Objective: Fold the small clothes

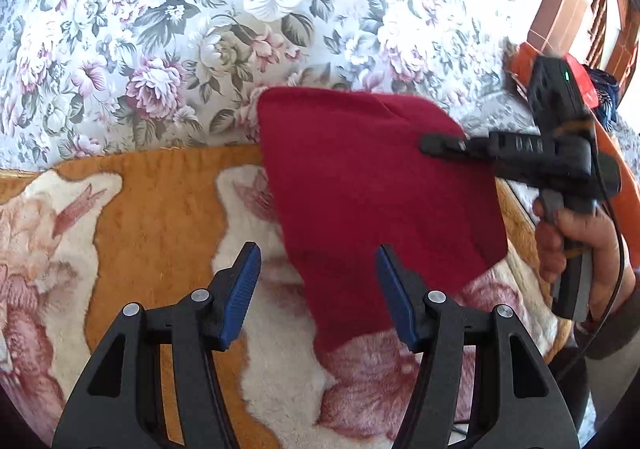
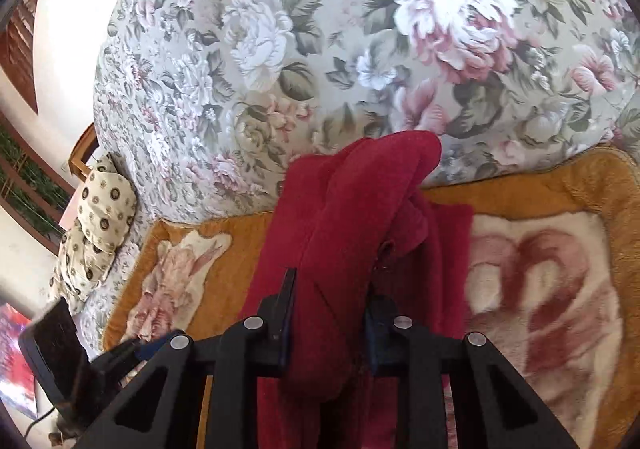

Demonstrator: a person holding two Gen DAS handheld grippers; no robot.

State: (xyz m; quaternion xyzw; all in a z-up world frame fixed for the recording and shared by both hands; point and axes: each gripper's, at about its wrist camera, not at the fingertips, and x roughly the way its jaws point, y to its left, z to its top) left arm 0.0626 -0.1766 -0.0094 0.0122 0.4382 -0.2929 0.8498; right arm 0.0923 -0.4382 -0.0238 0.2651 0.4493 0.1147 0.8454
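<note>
Red knit garment point(image 1: 372, 185) lies partly on the orange-and-cream plush blanket point(image 1: 160, 217), its far edge against the floral bedcover point(image 1: 200, 29); the right gripper point(image 2: 330, 309) has its fingers closed on a bunched fold of it, lifting that part clear of the blanket; the left gripper point(image 1: 318, 289) hangs above the near edge, fingers spread wide, holding nothing.
</note>
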